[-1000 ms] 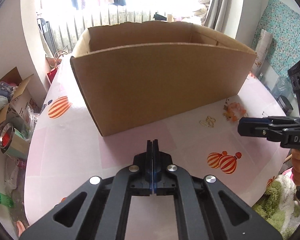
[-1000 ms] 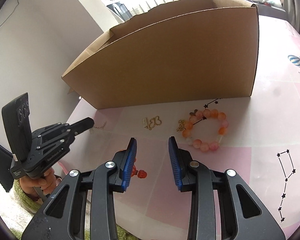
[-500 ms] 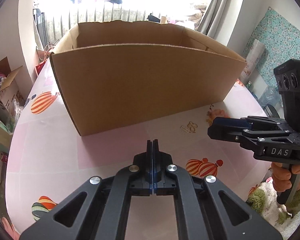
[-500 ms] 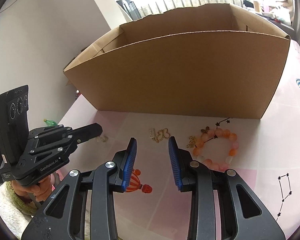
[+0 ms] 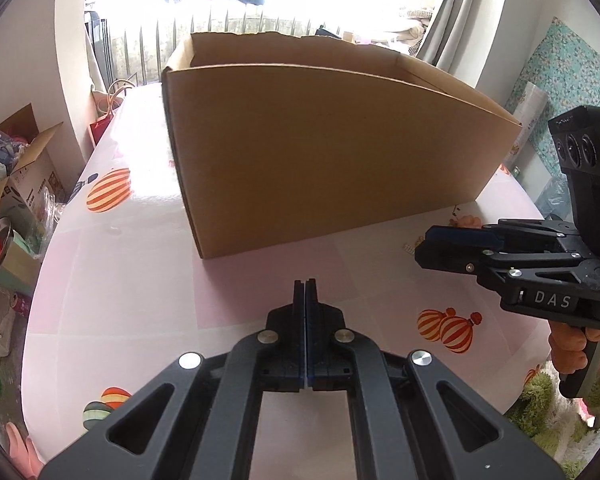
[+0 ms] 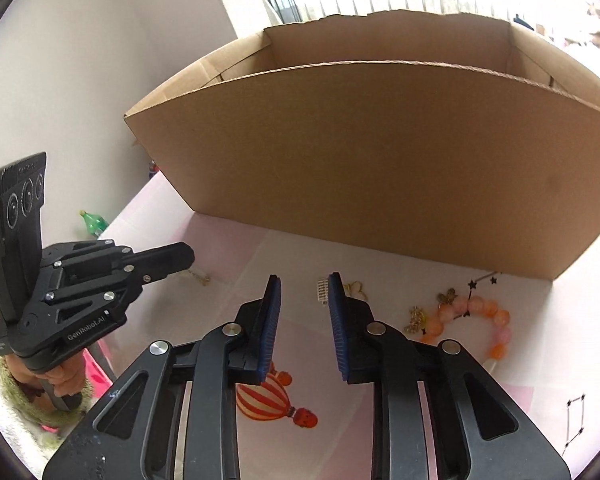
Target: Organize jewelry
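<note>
Cardboard box (image 6: 380, 168) stands ahead on my table (image 5: 120, 280). Right gripper (image 6: 302, 304), spread wide, hovers near the gold hair clip (image 6: 342, 290); bead bracelet (image 6: 484, 320) lies just right. Left gripper (image 5: 305, 292) is clenched, empty. Judging this the pickup approach: next, lower and straddle the clip.

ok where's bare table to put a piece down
Bare pink table lies left of the left gripper, up to the box. It is crowded in front of the box by the right gripper: hair clip, gold chain, bracelet.
</note>
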A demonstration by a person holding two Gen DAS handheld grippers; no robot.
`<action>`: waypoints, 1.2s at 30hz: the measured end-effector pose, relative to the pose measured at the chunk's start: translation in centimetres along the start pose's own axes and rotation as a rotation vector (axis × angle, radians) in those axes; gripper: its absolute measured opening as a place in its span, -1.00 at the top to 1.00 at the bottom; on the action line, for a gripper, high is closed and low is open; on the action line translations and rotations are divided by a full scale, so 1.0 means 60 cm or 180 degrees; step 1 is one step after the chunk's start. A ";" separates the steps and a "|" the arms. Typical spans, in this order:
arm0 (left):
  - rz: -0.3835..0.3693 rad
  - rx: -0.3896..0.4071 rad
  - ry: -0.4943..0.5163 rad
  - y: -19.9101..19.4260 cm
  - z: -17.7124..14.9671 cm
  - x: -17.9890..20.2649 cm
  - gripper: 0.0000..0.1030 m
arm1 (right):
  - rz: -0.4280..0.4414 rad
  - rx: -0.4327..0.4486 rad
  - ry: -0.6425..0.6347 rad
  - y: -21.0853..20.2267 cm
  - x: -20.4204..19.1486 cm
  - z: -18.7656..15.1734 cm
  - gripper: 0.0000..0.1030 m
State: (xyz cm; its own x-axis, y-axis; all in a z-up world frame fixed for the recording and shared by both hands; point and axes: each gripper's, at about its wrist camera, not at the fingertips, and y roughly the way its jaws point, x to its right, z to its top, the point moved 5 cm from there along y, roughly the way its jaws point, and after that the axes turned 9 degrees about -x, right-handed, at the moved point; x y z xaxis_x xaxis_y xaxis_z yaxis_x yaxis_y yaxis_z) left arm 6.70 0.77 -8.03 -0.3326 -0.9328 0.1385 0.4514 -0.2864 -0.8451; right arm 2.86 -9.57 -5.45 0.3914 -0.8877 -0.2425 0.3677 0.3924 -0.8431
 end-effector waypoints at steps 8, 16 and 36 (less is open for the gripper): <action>-0.0015 -0.0037 -0.0161 0.000 -0.010 -0.029 1.00 | -0.0226 -0.0094 -0.0206 0.021 -0.005 0.009 0.62; -0.0029 -0.0042 -0.0178 0.000 -0.014 -0.034 1.00 | -0.0639 -0.0242 -0.0676 0.027 -0.030 0.005 0.73; -0.0071 0.0023 -0.0178 -0.005 -0.017 -0.039 1.00 | -0.0511 -0.0430 -0.0588 0.057 -0.027 0.032 0.96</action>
State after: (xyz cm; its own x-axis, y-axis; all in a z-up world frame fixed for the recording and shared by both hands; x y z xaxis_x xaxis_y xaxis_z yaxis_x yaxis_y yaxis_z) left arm 6.52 3.24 -8.63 -0.2960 -0.9369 0.1860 0.4504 -0.3086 -0.8378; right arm 5.09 -6.34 -7.01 0.4891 -0.8720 -0.0195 0.3264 0.2037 -0.9230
